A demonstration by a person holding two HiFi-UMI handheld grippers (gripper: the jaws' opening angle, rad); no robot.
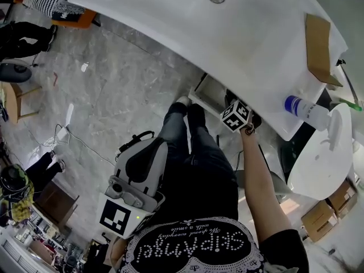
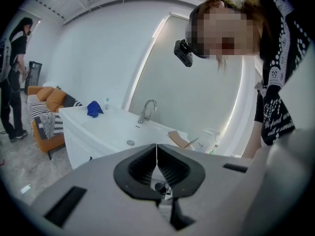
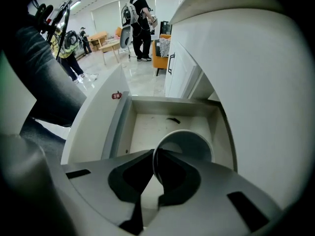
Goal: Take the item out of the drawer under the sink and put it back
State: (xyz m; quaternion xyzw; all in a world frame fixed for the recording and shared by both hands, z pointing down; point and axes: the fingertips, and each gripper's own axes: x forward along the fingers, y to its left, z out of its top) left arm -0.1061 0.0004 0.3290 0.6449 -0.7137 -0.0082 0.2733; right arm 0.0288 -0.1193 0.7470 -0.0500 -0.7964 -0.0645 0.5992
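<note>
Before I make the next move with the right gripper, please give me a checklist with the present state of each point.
1. Right gripper jaws pinch the rim of the round white cup: ok.
2. White drawer stands open: ok.
3. Drawer floor behind the cup holds only a small dark mark: ok.
4. Left gripper jaws together, empty, away from the drawer: ok.
5. Cup lifted off the drawer floor: cannot tell.

The drawer [image 3: 147, 127] floor lies bare at centre frame behind the cup [image 3: 189, 149]; the sink cabinet [image 3: 256, 82] crowds the right, a leg [image 3: 44, 68] the left.
</note>
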